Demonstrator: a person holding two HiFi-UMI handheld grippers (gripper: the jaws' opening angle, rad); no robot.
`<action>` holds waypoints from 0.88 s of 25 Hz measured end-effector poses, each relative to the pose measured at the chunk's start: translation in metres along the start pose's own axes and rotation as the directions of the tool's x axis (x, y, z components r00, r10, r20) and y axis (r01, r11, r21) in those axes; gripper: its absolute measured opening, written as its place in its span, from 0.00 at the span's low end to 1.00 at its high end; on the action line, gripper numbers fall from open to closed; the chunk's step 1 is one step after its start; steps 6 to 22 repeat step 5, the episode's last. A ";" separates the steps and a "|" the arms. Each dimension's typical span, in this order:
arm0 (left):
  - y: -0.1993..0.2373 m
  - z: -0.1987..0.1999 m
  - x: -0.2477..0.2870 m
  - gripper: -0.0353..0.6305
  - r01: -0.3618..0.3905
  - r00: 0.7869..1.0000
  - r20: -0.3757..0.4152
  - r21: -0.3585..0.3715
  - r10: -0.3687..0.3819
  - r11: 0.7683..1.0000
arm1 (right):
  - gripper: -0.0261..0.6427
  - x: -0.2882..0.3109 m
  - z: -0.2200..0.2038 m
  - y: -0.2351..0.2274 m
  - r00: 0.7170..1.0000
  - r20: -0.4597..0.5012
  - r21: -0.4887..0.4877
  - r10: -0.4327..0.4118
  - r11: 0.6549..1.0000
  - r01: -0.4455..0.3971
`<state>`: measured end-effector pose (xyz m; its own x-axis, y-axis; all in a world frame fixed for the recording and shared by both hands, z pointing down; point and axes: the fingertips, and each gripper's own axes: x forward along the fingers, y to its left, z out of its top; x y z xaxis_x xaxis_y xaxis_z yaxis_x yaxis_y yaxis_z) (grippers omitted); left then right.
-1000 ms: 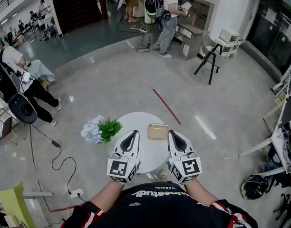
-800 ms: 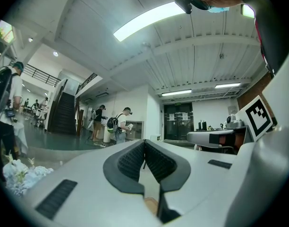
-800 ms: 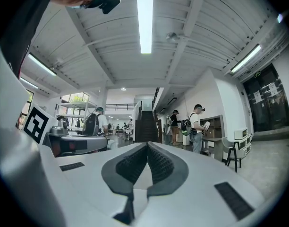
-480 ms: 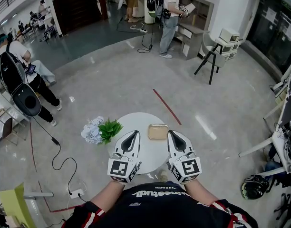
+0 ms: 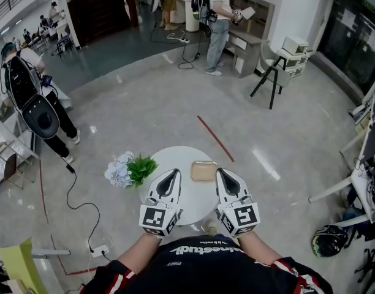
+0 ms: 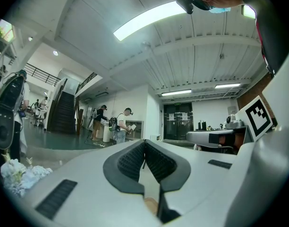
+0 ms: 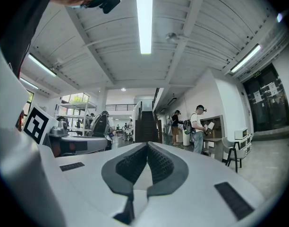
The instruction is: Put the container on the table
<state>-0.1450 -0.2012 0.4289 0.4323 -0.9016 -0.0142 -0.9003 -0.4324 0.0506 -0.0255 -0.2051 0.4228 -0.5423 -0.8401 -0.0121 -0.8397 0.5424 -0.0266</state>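
Grippers, two of them, are hanging side by side over the near half of the one round white desk (image 5: 178,196), each angling inward toward the far edge, with a marker cube at its near end and the person's forearm behind it. The left gripper (image 5: 174,173) is keeping its fingers (image 6: 132,162) pressed together at the tips with nothing between them, and the right gripper (image 5: 220,173) is showing the same: its fingers (image 7: 161,167) are clenched tip to tip on nothing. One tan, rounded-rectangular container (image 5: 203,171) is lying flat on the far right part of the desk, between the two gripper tips and just beside the right one, touched by neither. One bunch of pale flowers (image 5: 119,168) with green leaves (image 5: 141,165) is sitting at the desk's left edge, partly overhanging it, well apart from the container. Far across the floor, two people are standing at a counter, and another is standing at the left.
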 end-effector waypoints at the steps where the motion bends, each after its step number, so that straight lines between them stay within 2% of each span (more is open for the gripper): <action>1: 0.000 0.000 0.000 0.09 0.000 1.000 0.000 0.000 0.000 1.000 | 0.04 0.000 0.000 0.000 1.000 0.000 0.001 0.000 1.000 0.000; 22: -0.002 -0.001 0.002 0.09 -0.001 1.000 -0.001 -0.001 0.001 1.000 | 0.04 0.000 0.000 -0.002 1.000 0.001 0.002 0.003 1.000 -0.003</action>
